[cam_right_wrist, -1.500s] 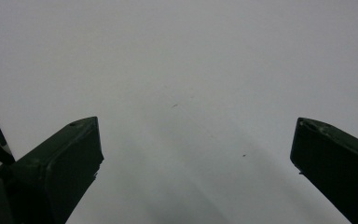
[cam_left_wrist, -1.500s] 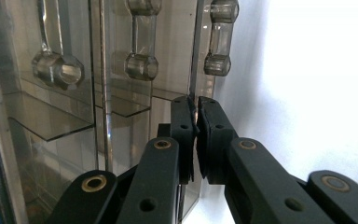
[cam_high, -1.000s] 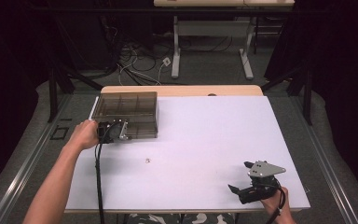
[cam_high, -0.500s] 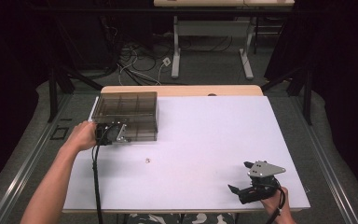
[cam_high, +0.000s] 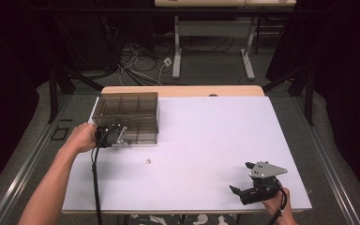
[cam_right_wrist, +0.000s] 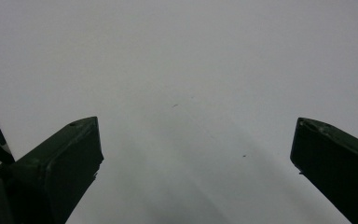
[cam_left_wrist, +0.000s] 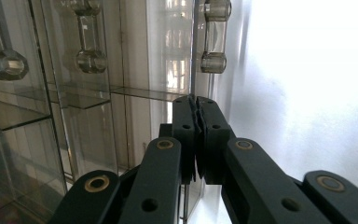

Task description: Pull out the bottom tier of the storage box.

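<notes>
Smoked clear plastic forms the compartmented box [cam_high: 127, 117], which sits at the far left of the smooth white table [cam_high: 206, 140]. We see the left gripper [cam_left_wrist: 196, 109] at its near edge, matte black jaws clenched together with nothing visible between them. Our right gripper [cam_right_wrist: 193, 154], released wide, rests near-right.

Lab: black curtains [cam_high: 342, 70], floor cables [cam_high: 136, 61], test table [cam_high: 215, 122]
</notes>
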{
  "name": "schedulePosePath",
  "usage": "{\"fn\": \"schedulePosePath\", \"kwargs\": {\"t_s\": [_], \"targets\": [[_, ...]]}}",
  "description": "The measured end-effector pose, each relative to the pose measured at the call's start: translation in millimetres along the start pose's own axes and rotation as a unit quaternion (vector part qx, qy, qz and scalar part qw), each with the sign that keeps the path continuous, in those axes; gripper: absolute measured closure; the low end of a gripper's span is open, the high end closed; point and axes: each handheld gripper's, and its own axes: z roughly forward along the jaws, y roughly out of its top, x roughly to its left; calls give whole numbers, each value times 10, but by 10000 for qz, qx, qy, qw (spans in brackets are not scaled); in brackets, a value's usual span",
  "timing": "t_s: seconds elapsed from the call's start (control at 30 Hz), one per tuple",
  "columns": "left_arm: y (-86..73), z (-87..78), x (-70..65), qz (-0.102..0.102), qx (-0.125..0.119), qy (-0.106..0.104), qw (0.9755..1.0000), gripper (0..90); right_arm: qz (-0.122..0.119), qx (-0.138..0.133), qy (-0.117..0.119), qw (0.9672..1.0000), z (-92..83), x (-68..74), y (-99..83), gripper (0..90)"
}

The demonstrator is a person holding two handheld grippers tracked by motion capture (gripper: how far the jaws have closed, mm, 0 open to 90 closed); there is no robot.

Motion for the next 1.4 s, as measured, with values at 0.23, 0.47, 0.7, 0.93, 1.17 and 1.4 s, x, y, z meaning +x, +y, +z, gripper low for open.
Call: {"fn": "schedulePosePath", "kwargs": {"t_s": [0.23, 0.47, 0.7, 0.93, 1.17, 1.4], "targets": [[-6, -14, -10, -69, -45, -82, 9999, 873, 14, 8, -1, 10000, 1, -1, -1, 12], [-10, -27, -33, -94, -64, -115, 9999, 874, 0, 16, -1, 10000, 5, -1, 0, 12], [-19, -46, -50, -223, -119, -189, 9995, 874, 6, 39, 12, 10000, 5, 4, -1, 12], [-27, -54, -61, -239, -165, -261, 9992, 875, -14, 32, 19, 10000, 6, 3, 1, 12], [-34, -62, -67, -187, -167, -255, 9994, 875, -3, 39, 20, 10000, 6, 5, 1, 12], [-43, -71, -80, -200, -196, -297, 9992, 875, -10, 44, 20, 10000, 8, 1, -1, 12]]}}
